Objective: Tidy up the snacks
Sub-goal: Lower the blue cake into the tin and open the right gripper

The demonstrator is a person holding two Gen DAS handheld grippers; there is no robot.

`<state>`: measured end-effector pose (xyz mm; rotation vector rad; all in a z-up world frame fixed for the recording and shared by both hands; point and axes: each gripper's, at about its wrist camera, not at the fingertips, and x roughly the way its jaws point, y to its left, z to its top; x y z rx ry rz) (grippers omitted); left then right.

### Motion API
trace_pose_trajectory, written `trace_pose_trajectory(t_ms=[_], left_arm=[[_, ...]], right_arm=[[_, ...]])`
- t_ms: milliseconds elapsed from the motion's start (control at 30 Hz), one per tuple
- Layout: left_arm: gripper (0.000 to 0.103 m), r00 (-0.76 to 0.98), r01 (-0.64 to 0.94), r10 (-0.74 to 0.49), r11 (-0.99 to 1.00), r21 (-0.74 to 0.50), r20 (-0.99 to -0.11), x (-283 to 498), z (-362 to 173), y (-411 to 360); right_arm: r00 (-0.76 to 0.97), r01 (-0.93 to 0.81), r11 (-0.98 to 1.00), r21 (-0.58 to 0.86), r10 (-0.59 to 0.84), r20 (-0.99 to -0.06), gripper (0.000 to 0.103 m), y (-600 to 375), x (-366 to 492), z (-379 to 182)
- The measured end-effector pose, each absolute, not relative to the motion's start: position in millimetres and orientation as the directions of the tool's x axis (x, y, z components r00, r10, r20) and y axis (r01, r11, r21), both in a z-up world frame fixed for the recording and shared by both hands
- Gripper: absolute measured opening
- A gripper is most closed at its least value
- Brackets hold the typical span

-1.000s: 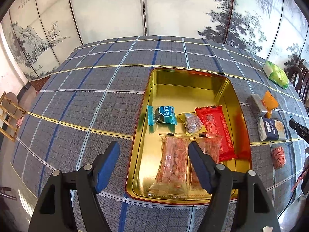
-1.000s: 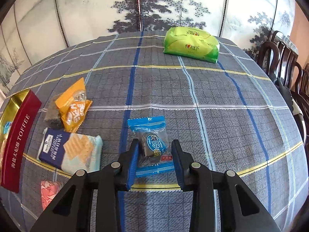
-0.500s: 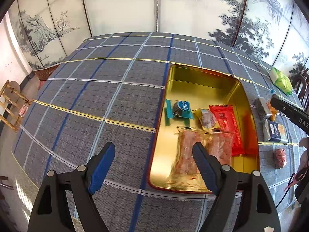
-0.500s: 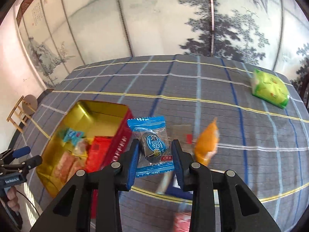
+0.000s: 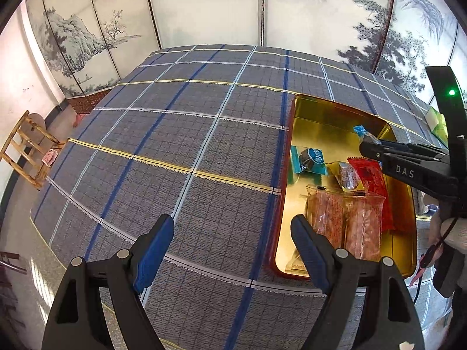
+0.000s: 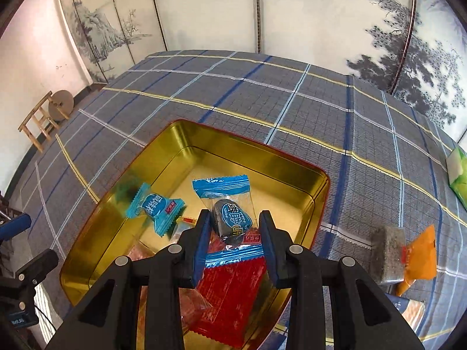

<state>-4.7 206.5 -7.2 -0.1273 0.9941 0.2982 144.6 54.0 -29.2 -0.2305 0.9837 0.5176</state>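
A gold tin tray with a red rim (image 6: 251, 151) (image 5: 321, 116) sits on the plaid tablecloth. My right gripper (image 6: 235, 227) is shut on a blue-wrapped candy (image 6: 230, 218) and holds it above the tray; it also shows in the left wrist view (image 5: 364, 145). In the tray lie another blue candy (image 6: 156, 207) (image 5: 310, 159), a red packet (image 6: 230, 294) (image 5: 369, 175) and two clear pinkish packets (image 5: 344, 221). My left gripper (image 5: 230, 250) is open and empty over the cloth, left of the tray's near corner.
On the cloth right of the tray lie a grey bar (image 6: 386, 253), an orange packet (image 6: 420, 256) and a green packet (image 6: 459, 175). A wooden stool (image 5: 26, 148) stands off the table's left side. A painted folding screen stands behind.
My right gripper has carried the blue candy left from the cloth to above the tray. My left gripper has drifted left, so the tray now sits to its right.
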Motion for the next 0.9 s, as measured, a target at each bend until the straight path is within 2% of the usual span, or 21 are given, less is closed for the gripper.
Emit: trace_pose_trajectory(t_ms=[367,633,900], left_arm=[[0.080,0.495,-0.313,0.176,0.950,0.014,-0.851,-5,-14,212],[0.080,0.490,-0.315,0.170,0.949,0.008,-0.855,-5,-15,209],[0.080,0.501,-0.298,0.163,0.955,0.008,-0.850,-8,-10,198]], right_arm=[[0.404,-0.495,0.866,0.071,0.302,-0.863,0.035,57,153,-44],[0.432,-0.508,0.859,0.069,0.323,-0.842,0.036,55,144,-34],[0.458,-0.506,0.850,0.145,0.408,-0.790,0.038,22,120,-3]])
